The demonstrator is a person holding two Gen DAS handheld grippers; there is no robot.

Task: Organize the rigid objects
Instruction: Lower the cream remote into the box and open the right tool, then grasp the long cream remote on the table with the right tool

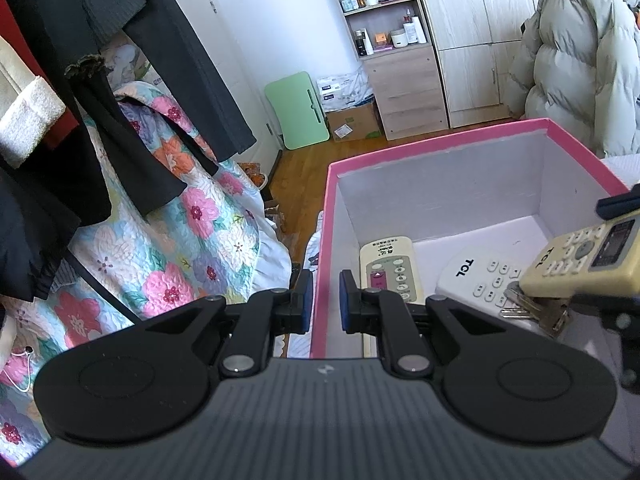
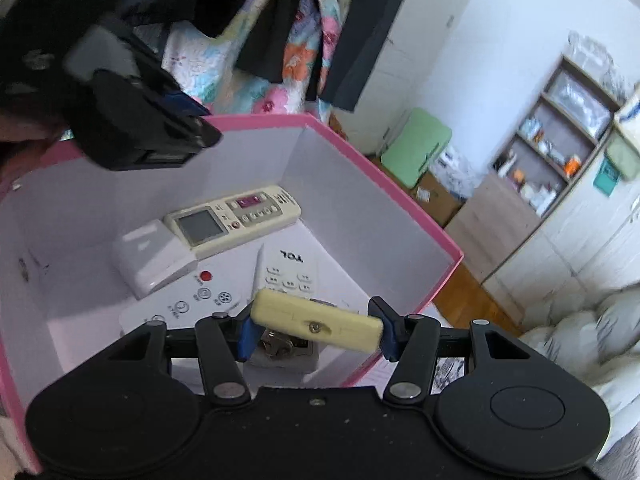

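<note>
A pink box (image 1: 436, 140) with white inner walls stands on the bed. My left gripper (image 1: 326, 300) is shut on its near left wall, one blue pad on each side. My right gripper (image 2: 316, 334) is shut on a yellowed TCL remote (image 2: 288, 310), held crosswise just above the box's contents. That remote (image 1: 584, 264) also shows in the left wrist view, over a bunch of keys (image 1: 532, 308). Inside lie a cream remote with a display (image 2: 232, 216), a white TCL remote (image 2: 288, 276), a white remote with a red button (image 2: 192, 300) and a small white case (image 2: 152, 260).
A floral quilt (image 1: 192, 240) and dark hanging clothes (image 1: 120, 60) are to the left of the box. Beyond it are wooden floor (image 1: 304, 164), a green folding board (image 1: 296, 116), shelves (image 1: 384, 12) and a wardrobe. A puffy pale coat (image 1: 580, 60) is at the right.
</note>
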